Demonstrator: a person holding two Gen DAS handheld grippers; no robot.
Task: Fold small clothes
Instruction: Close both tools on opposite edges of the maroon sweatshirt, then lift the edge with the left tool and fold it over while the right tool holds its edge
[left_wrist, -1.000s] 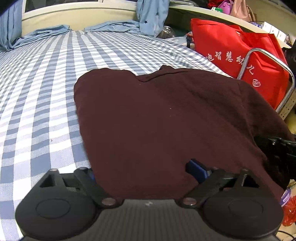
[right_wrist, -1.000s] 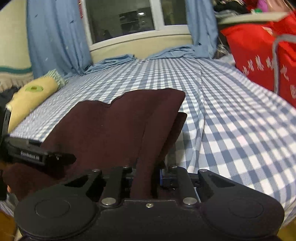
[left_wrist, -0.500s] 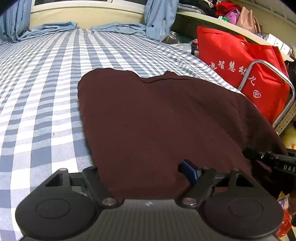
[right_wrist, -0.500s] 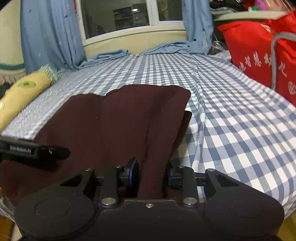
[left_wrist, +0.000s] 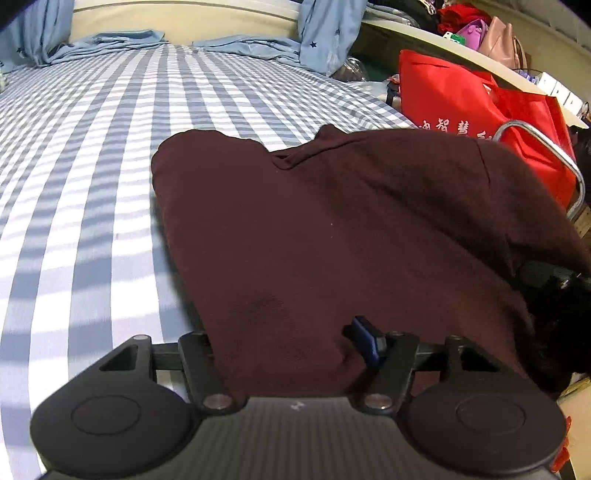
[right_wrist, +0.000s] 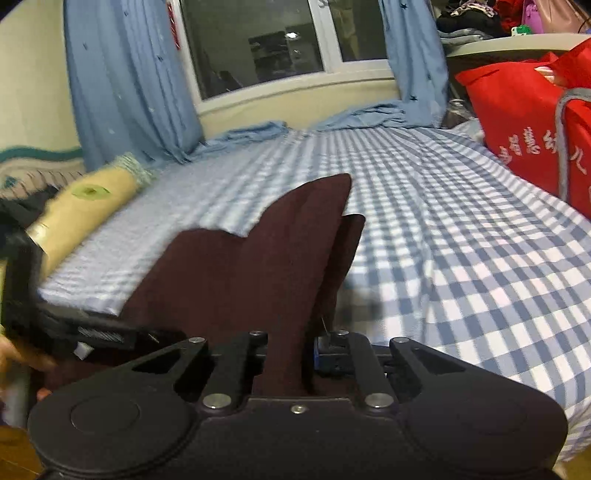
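A dark maroon garment (left_wrist: 332, 229) lies spread on the blue-and-white checked bed (left_wrist: 92, 147). My left gripper (left_wrist: 284, 343) straddles its near hem. The jaws are closing, with bunched cloth filling the gap between them, and I see no firm pinch. In the right wrist view my right gripper (right_wrist: 288, 350) is closing tightly on a raised fold of the garment (right_wrist: 258, 266), which stands up from the sheet as a ridge. The left gripper (right_wrist: 92, 332) shows at that view's left edge. The right gripper (left_wrist: 546, 280) is a dark shape at the garment's right side.
A red bag (left_wrist: 461, 99) with white characters and a metal rail (left_wrist: 554, 147) stand along the bed's right side. A rolled yellow cushion (right_wrist: 81, 206) lies at the bed's left. Blue curtains (right_wrist: 122, 92) and a window are at the far end.
The left jaws have narrowed around the hem. The right jaws loosened briefly, then pinched the fold again, and the right gripper rose, lifting the garment's right edge off the bed.
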